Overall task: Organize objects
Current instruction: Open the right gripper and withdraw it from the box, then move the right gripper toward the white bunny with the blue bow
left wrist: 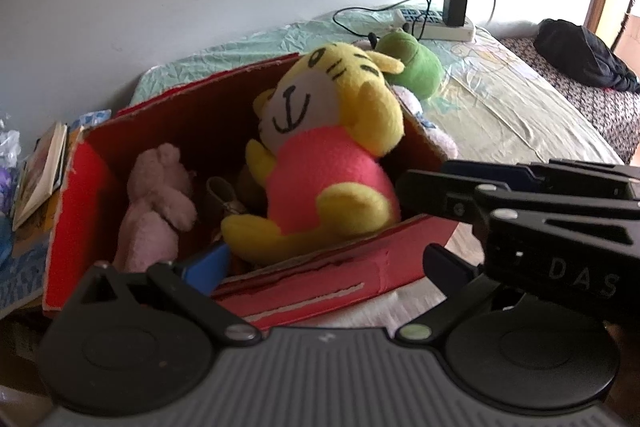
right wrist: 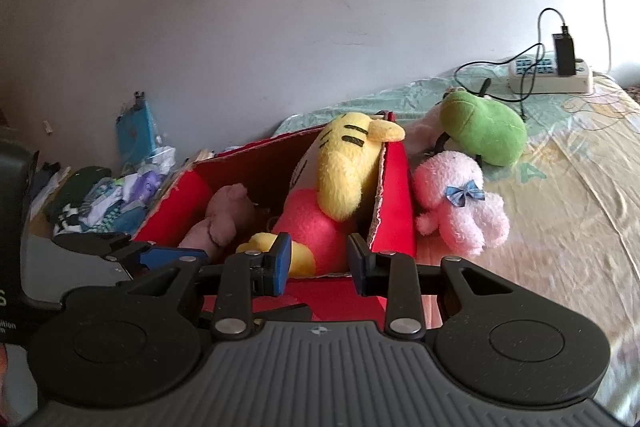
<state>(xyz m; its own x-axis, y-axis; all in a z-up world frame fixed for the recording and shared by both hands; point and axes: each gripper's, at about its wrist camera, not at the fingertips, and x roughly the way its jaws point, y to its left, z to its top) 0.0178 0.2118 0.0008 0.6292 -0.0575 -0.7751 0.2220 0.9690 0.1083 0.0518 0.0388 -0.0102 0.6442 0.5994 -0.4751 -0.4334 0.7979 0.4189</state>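
Bed (right wrist: 560,227) with pale patterned sheet runs to the far right wall. Red cardboard box (left wrist: 320,283) sits open-topped at its near left end. Yellow tiger plush (left wrist: 328,155) in a pink top lies inside, head propped on the far right rim; dusty pink plush (left wrist: 156,203) lies in the left part. Outside, just right of the box: pink plush with blue bow (right wrist: 464,211), green frog plush (right wrist: 484,131) beyond it. Power strip (right wrist: 552,75) far right. Right gripper (right wrist: 320,267) spread, empty, over the near rim. Left gripper (left wrist: 316,259): fingers wide apart, holding nothing
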